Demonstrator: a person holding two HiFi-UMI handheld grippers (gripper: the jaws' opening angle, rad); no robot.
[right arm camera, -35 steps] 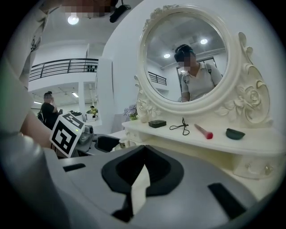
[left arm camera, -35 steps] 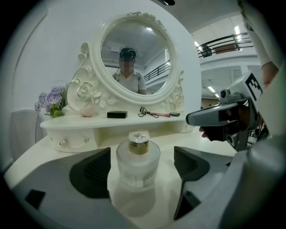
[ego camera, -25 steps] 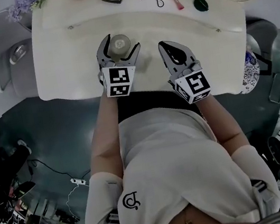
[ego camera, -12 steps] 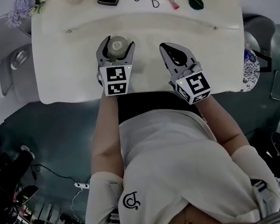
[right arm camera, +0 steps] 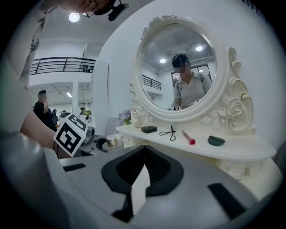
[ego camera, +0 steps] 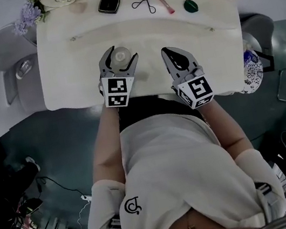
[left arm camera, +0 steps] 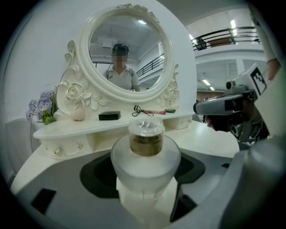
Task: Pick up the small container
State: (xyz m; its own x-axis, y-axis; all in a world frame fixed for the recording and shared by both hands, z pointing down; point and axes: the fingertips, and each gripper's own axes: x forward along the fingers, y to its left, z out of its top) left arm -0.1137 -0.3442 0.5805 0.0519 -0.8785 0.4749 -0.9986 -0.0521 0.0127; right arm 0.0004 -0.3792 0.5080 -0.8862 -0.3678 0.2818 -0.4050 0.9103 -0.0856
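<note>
Two grippers: above white vanity top [ego camera: 70, 74].
Left gripper [ego camera: 121, 53]: jaws wide, pressed on frosted small container [left arm camera: 145, 156].
Right gripper [ego camera: 168, 51]: jaws together, nothing held.

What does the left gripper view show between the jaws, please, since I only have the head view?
Observer: A small round frosted-glass container with a clear cap stands between the jaws of the left gripper, and both press against its sides.
Operator: Thank you. Is the right gripper carrying anything?
Observer: No. The right gripper has its jaws together in its own view, with nothing between them.
</note>
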